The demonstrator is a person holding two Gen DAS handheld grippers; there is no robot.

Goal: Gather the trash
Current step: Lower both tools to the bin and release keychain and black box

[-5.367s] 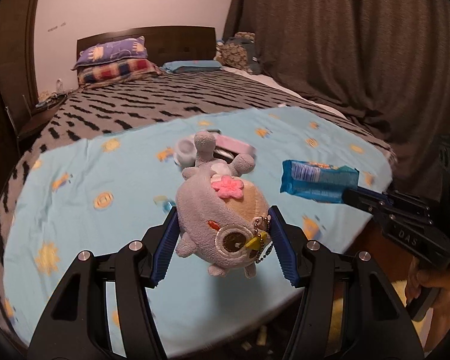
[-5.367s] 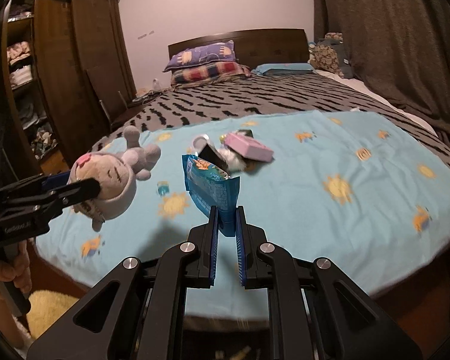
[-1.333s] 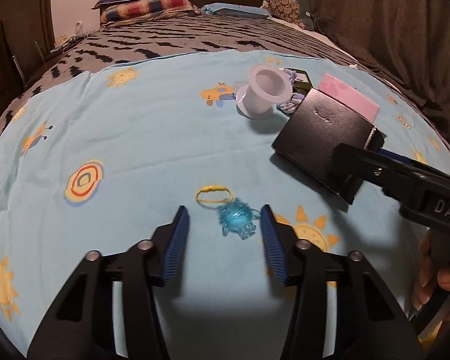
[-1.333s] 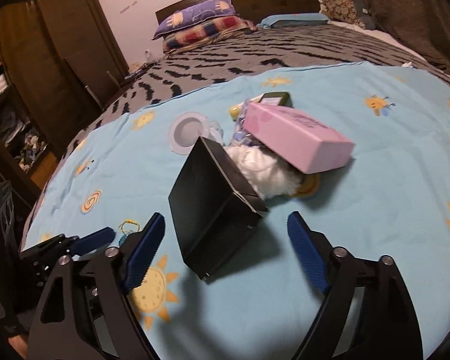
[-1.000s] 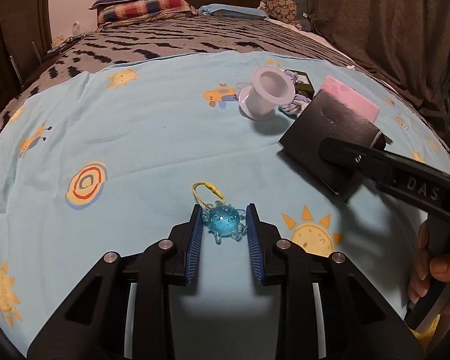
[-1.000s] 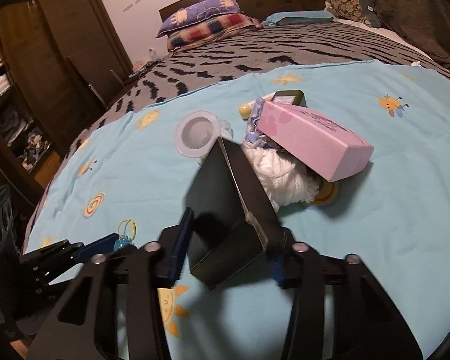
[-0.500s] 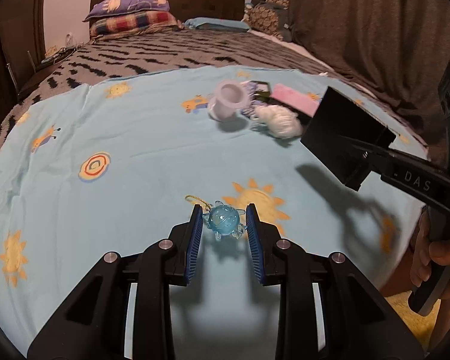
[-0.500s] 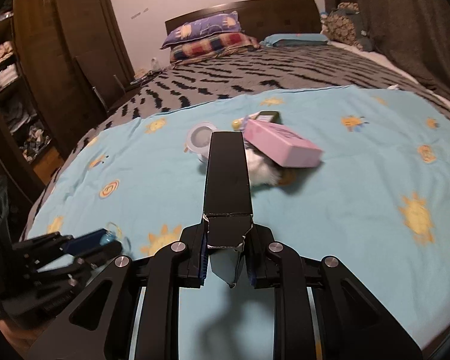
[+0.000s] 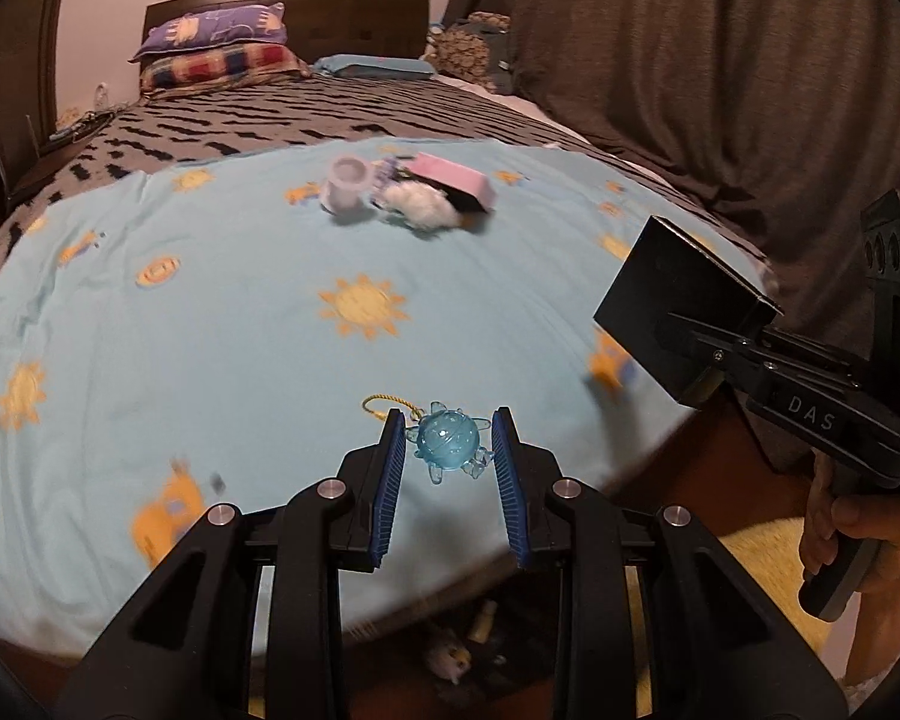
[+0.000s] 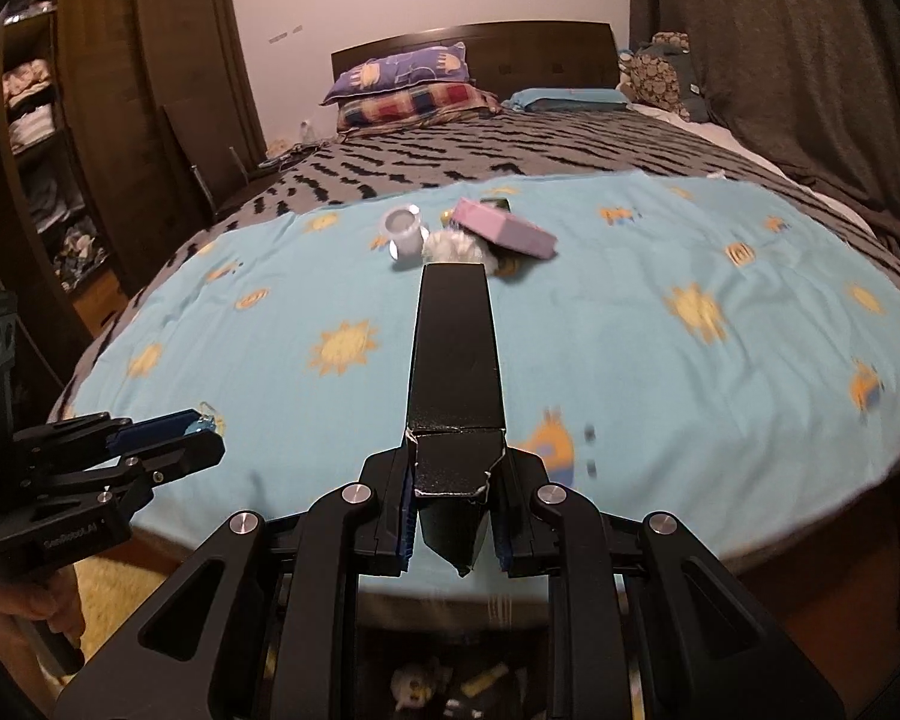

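My left gripper (image 9: 450,450) is shut on a small clear blue turtle charm (image 9: 448,437) with a yellow cord, held above the near edge of the light blue sheet (image 9: 210,312). My right gripper (image 10: 455,501) is shut on a black cardboard box (image 10: 455,354) and holds it in the air; the box also shows in the left wrist view (image 9: 678,306). On the sheet farther back lie a white cup (image 9: 349,185), a white fluffy wad (image 9: 421,208) and a pink box (image 9: 455,182).
The bed has a dark zebra-pattern cover (image 10: 480,150) and pillows (image 10: 408,87) at the headboard. A wooden wardrobe (image 10: 90,120) stands at the left, a dark curtain (image 9: 720,90) at the right. Some items lie on the floor (image 9: 450,657) below the bed edge.
Both grippers closed on their items, the left on the blue charm and the right on the black box, then lifted and drew back toward the near edge of the bed.
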